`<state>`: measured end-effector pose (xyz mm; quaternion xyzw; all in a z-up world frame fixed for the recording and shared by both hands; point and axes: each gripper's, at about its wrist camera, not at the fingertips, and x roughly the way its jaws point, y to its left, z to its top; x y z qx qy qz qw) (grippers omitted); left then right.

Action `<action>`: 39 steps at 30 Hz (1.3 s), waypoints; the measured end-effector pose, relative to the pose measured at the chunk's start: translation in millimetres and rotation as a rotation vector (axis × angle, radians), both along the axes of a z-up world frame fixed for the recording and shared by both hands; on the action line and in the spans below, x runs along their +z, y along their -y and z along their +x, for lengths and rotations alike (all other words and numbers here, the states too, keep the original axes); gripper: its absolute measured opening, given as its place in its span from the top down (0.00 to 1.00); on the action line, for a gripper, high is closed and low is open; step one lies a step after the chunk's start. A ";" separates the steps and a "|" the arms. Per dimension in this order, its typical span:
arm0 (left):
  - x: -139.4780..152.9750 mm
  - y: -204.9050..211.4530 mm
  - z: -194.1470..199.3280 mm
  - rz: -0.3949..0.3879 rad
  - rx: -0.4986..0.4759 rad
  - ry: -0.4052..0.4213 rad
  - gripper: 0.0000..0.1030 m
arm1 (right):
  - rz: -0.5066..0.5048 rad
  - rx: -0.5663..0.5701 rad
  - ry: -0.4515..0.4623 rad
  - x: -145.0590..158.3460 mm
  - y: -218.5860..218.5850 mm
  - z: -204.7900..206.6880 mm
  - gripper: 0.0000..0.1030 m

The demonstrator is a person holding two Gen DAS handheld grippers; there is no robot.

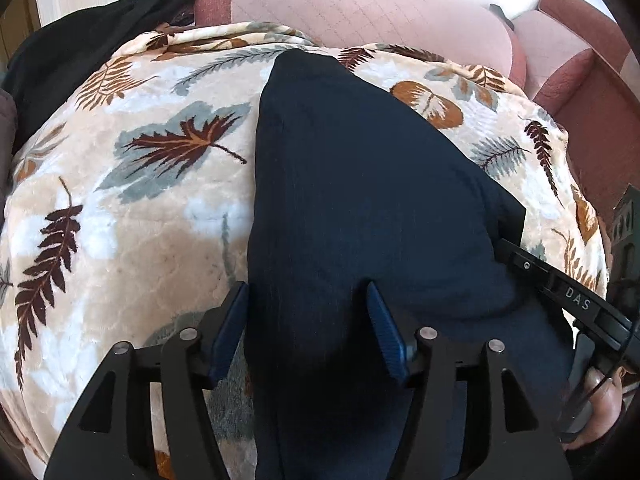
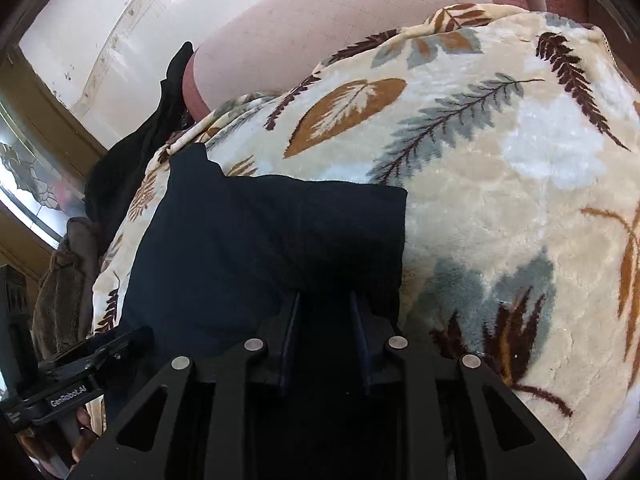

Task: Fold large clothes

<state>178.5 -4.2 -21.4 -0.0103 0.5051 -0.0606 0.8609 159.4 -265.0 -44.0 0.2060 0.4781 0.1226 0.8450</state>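
A dark navy garment (image 1: 360,184) lies folded into a long strip on a leaf-patterned blanket (image 1: 132,208). My left gripper (image 1: 308,312) is open, its blue pads straddling the garment's left edge near its close end. In the right wrist view the garment (image 2: 256,240) lies ahead and left. My right gripper (image 2: 324,320) is open with a narrow gap, its fingers over the garment's near right corner. The right gripper also shows in the left wrist view (image 1: 560,288), at the garment's right edge.
A pink quilted sofa back (image 1: 360,4) rises behind the blanket. Black cloth (image 1: 80,48) lies at the far left, with brown cloth (image 2: 64,280) beside it. A sofa arm (image 1: 580,80) is at the right. A window (image 2: 36,184) is at the left.
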 end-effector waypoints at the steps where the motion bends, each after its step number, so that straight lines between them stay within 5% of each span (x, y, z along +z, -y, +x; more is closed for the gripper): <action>1: 1.1 0.0 -0.9 0.000 0.000 -0.002 0.42 | -0.015 -0.003 -0.001 4.8 0.4 -2.9 0.77; 9: 16.3 -3.4 -37.6 0.046 -0.036 0.011 0.42 | 0.051 0.028 0.096 56.6 10.0 -69.2 0.65; 14: 2.8 0.2 -58.5 0.080 -0.063 -0.034 0.41 | -0.156 0.082 -0.031 19.7 -6.6 -94.3 0.58; 20: 9.4 -3.5 -97.1 0.085 -0.105 -0.017 0.37 | -0.030 -0.028 0.017 41.5 13.7 -135.2 0.56; 25: -7.2 4.2 -110.1 0.087 -0.103 -0.047 0.35 | -0.162 -0.026 -0.099 10.9 10.6 -146.4 0.57; 29: 11.5 13.2 -131.0 0.139 -0.142 0.024 0.35 | -0.199 -0.071 -0.080 32.7 17.8 -161.7 0.53; 31: 17.0 13.7 -139.3 0.142 -0.153 0.046 0.35 | -0.257 -0.077 -0.087 43.6 19.6 -170.8 0.49; 35: 19.0 14.8 -156.4 0.125 -0.154 0.058 0.35 | -0.303 -0.087 -0.084 57.8 25.6 -193.3 0.19; 39: 15.4 17.5 -166.4 0.145 -0.157 0.060 0.33 | -0.327 -0.081 -0.111 58.5 26.9 -204.2 0.18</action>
